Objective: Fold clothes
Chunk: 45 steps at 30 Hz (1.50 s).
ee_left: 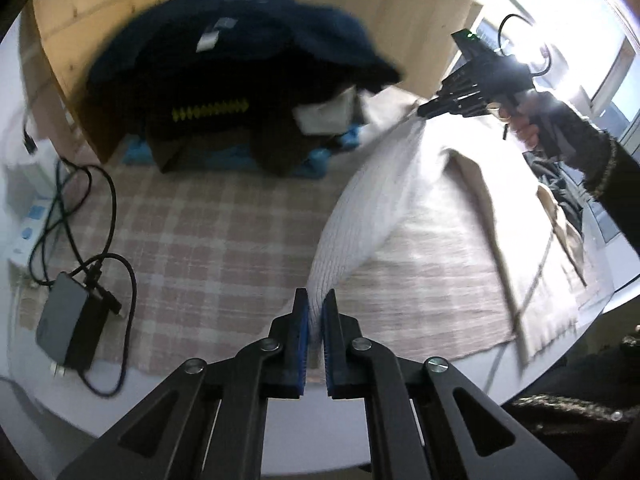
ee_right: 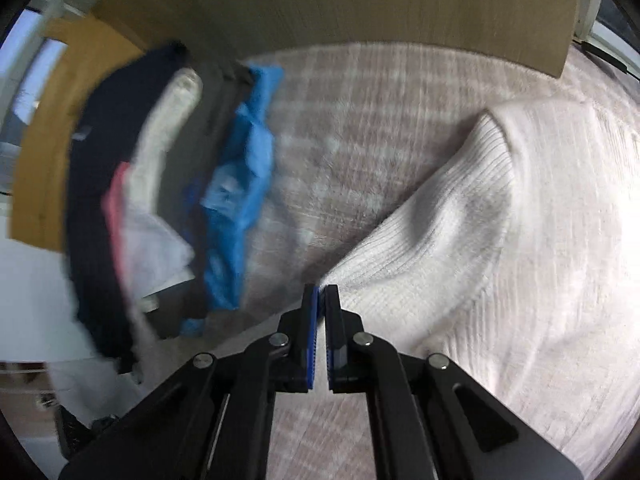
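A cream ribbed knit sweater (ee_left: 372, 204) is lifted above the pink checked tablecloth (ee_left: 200, 232). My left gripper (ee_left: 315, 300) is shut on its near edge. My right gripper (ee_left: 424, 111), seen far right in the left wrist view, is shut on the far end, so the ribbed band stretches between them. In the right wrist view my right gripper (ee_right: 321, 291) pinches a corner of the sweater (ee_right: 480, 240), which spreads to the right over the cloth.
A pile of dark, white, brown and blue clothes (ee_left: 240, 80) sits at the back against a wooden board (ee_left: 100, 20); it also shows in the right wrist view (ee_right: 160, 200). A grey power adapter (ee_left: 68, 328) with black cables (ee_left: 80, 200) lies left. The round table's white edge (ee_left: 320, 432) is near.
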### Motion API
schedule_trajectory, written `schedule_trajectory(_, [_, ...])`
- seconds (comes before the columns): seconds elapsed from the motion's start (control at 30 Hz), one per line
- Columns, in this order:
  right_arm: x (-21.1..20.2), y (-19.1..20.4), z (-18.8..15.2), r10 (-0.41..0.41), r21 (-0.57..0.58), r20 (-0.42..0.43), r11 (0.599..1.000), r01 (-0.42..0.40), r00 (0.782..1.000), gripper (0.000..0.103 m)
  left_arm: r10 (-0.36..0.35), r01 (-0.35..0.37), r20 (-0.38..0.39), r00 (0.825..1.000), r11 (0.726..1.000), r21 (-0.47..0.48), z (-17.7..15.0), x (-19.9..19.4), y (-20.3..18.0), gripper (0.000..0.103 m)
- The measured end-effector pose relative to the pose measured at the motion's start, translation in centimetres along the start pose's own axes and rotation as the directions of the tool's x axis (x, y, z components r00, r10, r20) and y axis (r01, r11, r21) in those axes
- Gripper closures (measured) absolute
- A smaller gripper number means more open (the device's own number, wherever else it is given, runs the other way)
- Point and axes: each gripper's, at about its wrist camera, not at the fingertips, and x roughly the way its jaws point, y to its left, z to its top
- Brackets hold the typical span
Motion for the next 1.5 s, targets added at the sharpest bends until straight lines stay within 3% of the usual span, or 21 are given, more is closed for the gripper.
schedule_trajectory(0.2, [-6.3, -3.4, -1.9, 0.135, -0.054, 0.043, 0.99, -0.132, 0.99, 0.099, 0.03, -0.035, 0.071, 0.997, 0.997, 0.069, -0.7, -3.9, -9.7, 0.098])
schedule_trajectory(0.37, [-10.4, -9.5, -4.4, 0.247, -0.06, 0.075, 0.968, -0.242, 0.966, 0.099, 0.03, -0.039, 0.063, 0.998, 0.99, 0.138, -2.3, -4.7, -19.9, 0.097])
schedule_trajectory(0.43, [-10.2, -12.0, -6.0, 0.164, -0.109, 0.034, 0.981, -0.16, 0.986, 0.095, -0.013, 0.011, 0.011, 1.0, 0.987, 0.162, -3.7, -3.2, -24.0, 0.091])
schedule_trajectory(0.47, [-9.2, -13.2, -6.8, 0.096, -0.131, -0.031, 0.986, -0.099, 0.995, 0.087, -0.029, 0.035, -0.032, 0.999, 0.984, 0.172, -4.9, -2.0, -26.1, 0.083])
schedule_trajectory(0.53, [-8.1, -15.1, -7.9, 0.018, -0.159, -0.105, 0.987, -0.034, 0.994, 0.086, -0.031, 0.049, -0.105, 0.994, 0.983, 0.176, -7.3, 0.3, -29.2, 0.076])
schedule_trajectory(0.7, [-9.8, -14.3, -7.7, 0.026, -0.275, -0.005, 0.961, -0.027, 1.0, 0.084, 0.019, -0.013, -0.156, 0.988, 0.999, 0.044, -9.7, 3.5, -30.4, 0.076])
schedule_trajectory(0.77, [-9.7, -12.8, -6.8, 0.032, -0.304, 0.014, 0.952, -0.026, 0.999, 0.063, 0.06, -0.062, -0.141, 0.988, 0.998, -0.007, -9.7, 4.3, -29.9, 0.075])
schedule_trajectory(0.83, [-8.8, -11.5, -5.3, -0.025, -0.33, 0.058, 0.943, 0.042, 0.998, 0.055, 0.077, -0.085, -0.123, 0.989, 0.994, -0.063, -9.5, 5.1, -29.1, 0.074])
schedule_trajectory(0.9, [-7.6, -10.9, -4.0, -0.052, -0.329, 0.075, 0.942, 0.074, 0.996, 0.055, 0.09, -0.102, -0.12, 0.989, 0.99, -0.096, -9.7, 5.7, -28.8, 0.074])
schedule_trajectory(1.0, [-5.1, -10.7, -3.5, 0.0, -0.347, 0.016, 0.938, 0.006, 1.0, 0.055, 0.134, -0.148, -0.123, 0.983, 0.983, -0.113, -10.7, 6.5, -28.4, 0.073])
schedule_trajectory(1.1, [-2.1, -10.8, -3.9, -0.113, -0.404, -0.018, 0.91, 0.096, 0.993, 0.055, 0.117, -0.137, -0.123, 0.985, 0.976, -0.171, -11.3, 7.0, -27.5, 0.067])
schedule_trajectory(1.2, [-1.3, -10.7, -3.5, -0.183, -0.413, 0.014, 0.894, 0.172, 0.983, 0.055, 0.095, -0.119, -0.129, 0.987, 0.974, -0.193, -11.1, 7.7, -27.1, 0.065])
schedule_trajectory(1.23, [-1.8, -10.9, -3.0, -0.177, -0.378, 0.009, 0.911, 0.167, 0.984, 0.055, 0.089, -0.112, -0.127, 0.988, 0.975, -0.191, -10.9, 7.9, -27.2, 0.065])
schedule_trajectory(1.33, [-4.6, -11.4, -1.8, -0.038, -0.303, 0.042, 0.952, 0.05, 0.998, 0.055, 0.072, -0.089, -0.101, 0.992, 0.98, -0.181, -10.3, 7.4, -27.7, 0.065])
schedule_trajectory(1.43, [-6.8, -12.0, 0.5, -0.055, -0.275, 0.125, 0.958, 0.088, 0.991, 0.055, 0.05, -0.066, -0.085, 0.995, 0.979, -0.192, -10.2, 6.8, -27.6, 0.065])
schedule_trajectory(1.5, [-6.8, -13.0, 1.7, -0.019, -0.238, 0.107, 0.97, 0.045, 0.994, 0.055, 0.044, -0.06, -0.086, 0.995, 0.979, -0.193, -10.2, 6.6, -27.6, 0.065])
